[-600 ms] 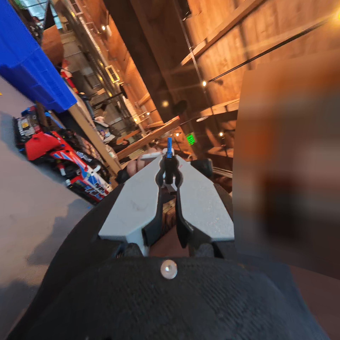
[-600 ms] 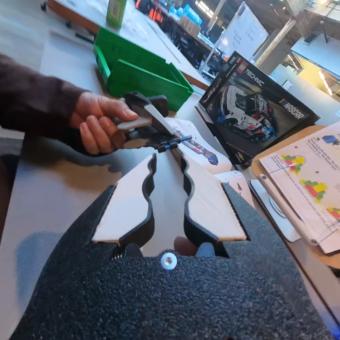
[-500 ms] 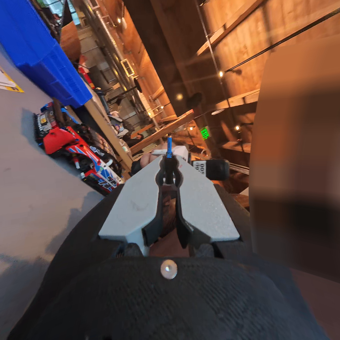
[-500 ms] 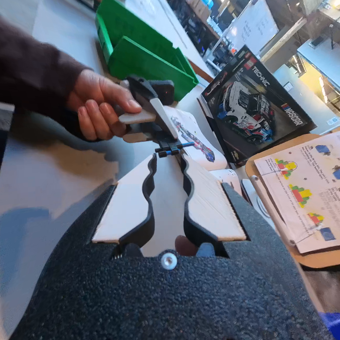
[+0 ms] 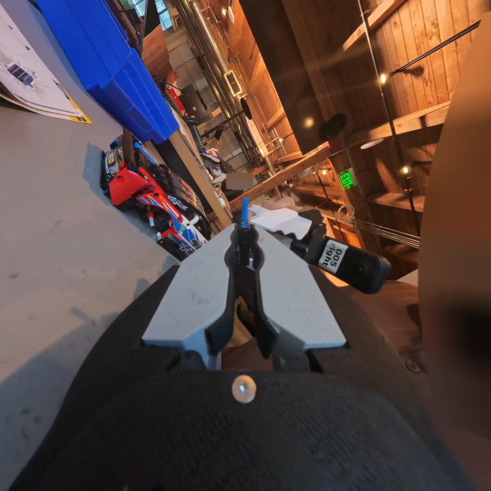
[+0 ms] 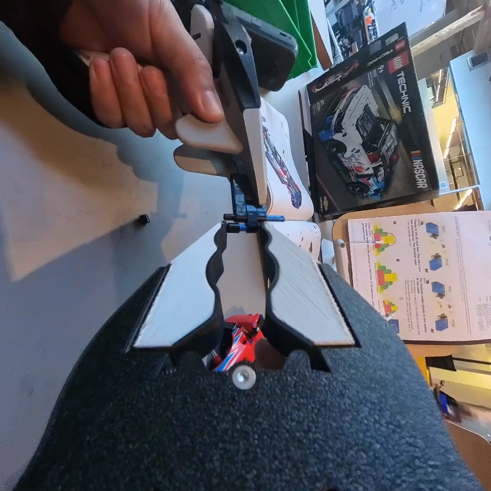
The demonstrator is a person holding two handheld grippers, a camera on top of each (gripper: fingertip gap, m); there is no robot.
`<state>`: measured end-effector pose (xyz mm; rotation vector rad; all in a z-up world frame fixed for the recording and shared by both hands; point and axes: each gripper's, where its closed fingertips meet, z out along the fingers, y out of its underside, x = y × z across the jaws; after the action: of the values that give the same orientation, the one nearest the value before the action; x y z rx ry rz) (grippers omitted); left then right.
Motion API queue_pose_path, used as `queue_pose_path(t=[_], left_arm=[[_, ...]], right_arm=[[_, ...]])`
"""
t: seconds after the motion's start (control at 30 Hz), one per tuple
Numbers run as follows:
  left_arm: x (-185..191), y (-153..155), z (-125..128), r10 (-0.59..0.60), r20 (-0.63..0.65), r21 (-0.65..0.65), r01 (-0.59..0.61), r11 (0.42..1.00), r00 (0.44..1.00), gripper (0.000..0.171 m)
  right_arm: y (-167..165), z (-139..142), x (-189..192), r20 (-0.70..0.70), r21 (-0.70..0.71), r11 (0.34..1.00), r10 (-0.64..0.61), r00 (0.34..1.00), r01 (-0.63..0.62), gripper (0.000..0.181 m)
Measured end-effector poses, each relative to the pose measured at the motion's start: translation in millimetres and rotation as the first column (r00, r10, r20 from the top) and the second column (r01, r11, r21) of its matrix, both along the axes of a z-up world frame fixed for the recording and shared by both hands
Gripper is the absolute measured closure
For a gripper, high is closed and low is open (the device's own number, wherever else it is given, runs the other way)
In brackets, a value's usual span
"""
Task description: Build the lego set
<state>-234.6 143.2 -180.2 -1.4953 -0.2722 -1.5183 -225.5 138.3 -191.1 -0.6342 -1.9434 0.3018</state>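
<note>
My left gripper [image 5: 244,235] is shut on a small black and blue Lego assembly [image 5: 244,212] whose blue pin sticks out past the tips. In the right wrist view a hand holds that left gripper [image 6: 252,194] pointing down, with the assembly [image 6: 245,212] at its tip. My right gripper [image 6: 242,226] is open, its fingertips on either side of the assembly's lower black and blue pin, at or near touching. The red, white and blue Lego car [image 5: 148,202] lies on the grey table; part of it shows under my right gripper [image 6: 241,337].
A blue bin [image 5: 111,66] and an instruction booklet [image 5: 32,87] lie on the table's far left. A small black piece [image 6: 144,219] lies loose on the table. The Lego box [image 6: 372,119], a green bin [image 6: 292,32] and a printed sheet [image 6: 414,279] stand to the right. The grippers are tip to tip, or close to it.
The two grippers have closed in on each other. The left gripper now points down in the right wrist view, with its assembly at my right fingertips. The red car is now under the right gripper.
</note>
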Motion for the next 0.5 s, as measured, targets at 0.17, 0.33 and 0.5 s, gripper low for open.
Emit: queue_pose_path(t=[0.17,0.33,0.5], left_arm=[[1,3,-4,0.019,-0.063,-0.004,-0.019,1.0,0.998,0.166],[1,6,-7,0.024,-0.067,-0.013,-0.025,1.0,0.997,0.166],[1,7,-11,0.026,-0.072,-0.022,-0.027,0.999,0.997,0.167]], right_arm=[[4,-5,1,0.029,0.034,0.999,-0.012,0.999,0.011,0.157],[7,-8,2,0.041,0.057,0.998,-0.025,0.999,0.023,0.157],[7,-11,3,0.051,0.071,0.997,-0.037,0.998,0.033,0.157]])
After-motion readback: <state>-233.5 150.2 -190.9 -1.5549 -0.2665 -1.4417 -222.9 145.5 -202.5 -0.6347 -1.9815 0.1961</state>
